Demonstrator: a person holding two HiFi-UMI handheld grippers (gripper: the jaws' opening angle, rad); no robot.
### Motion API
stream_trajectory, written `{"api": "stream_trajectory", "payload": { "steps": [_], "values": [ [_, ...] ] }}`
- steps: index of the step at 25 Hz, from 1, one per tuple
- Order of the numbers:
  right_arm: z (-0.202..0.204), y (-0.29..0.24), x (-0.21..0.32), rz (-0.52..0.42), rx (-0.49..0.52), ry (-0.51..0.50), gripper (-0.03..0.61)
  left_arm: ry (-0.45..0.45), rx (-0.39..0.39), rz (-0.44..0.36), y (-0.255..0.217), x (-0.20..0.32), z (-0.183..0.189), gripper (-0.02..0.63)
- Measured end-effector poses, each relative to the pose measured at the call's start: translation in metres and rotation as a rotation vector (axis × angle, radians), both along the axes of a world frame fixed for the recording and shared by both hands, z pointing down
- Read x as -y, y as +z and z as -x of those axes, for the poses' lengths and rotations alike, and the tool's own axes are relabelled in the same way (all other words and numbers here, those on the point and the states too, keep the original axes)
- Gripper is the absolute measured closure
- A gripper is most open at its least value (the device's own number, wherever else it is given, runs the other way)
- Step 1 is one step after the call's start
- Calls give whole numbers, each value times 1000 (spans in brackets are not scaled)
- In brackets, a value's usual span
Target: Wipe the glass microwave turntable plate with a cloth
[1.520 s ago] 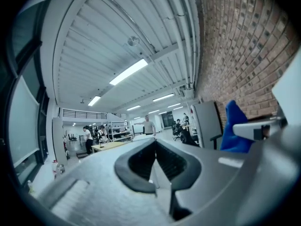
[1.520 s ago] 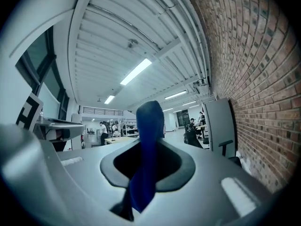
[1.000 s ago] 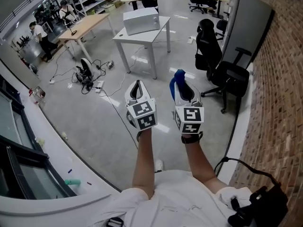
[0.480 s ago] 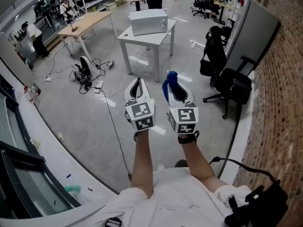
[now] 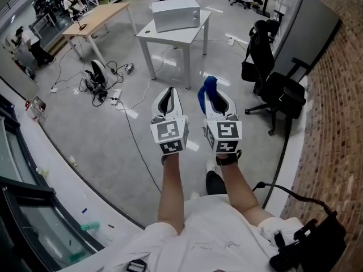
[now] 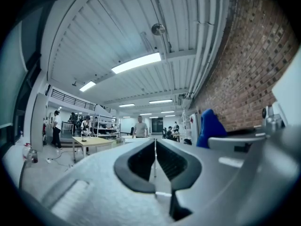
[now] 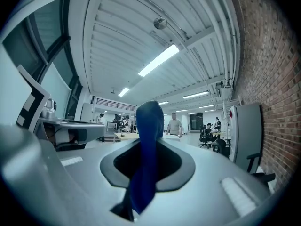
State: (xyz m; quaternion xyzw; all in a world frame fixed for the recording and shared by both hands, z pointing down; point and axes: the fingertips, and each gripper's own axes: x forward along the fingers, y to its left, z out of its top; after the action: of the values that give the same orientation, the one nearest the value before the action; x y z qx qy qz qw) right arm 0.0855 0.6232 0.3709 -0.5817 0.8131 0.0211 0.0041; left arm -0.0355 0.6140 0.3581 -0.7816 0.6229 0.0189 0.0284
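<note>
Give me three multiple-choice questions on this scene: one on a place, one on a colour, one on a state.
1. Where does the microwave stand? A) on the white table B) on the floor C) on a chair
2. Which colour is the cloth? A) red B) blue C) white
3. How are the left gripper's jaws? A) wide apart B) shut on the cloth C) together, empty

1 A: it sits on the tabletop. 2 B: blue fabric is clamped in the right gripper's jaws. 3 C: its view shows them closed, nothing between.
</note>
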Motion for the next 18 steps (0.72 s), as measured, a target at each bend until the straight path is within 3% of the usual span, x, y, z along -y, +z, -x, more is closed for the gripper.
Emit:
{"api": "stream_trajectory", "payload": {
  "steps": [18],
  "values": [
    [-19,-32,176,-51,118,-94,517,-84,73,-20,-29,159,-18,618]
  ]
}}
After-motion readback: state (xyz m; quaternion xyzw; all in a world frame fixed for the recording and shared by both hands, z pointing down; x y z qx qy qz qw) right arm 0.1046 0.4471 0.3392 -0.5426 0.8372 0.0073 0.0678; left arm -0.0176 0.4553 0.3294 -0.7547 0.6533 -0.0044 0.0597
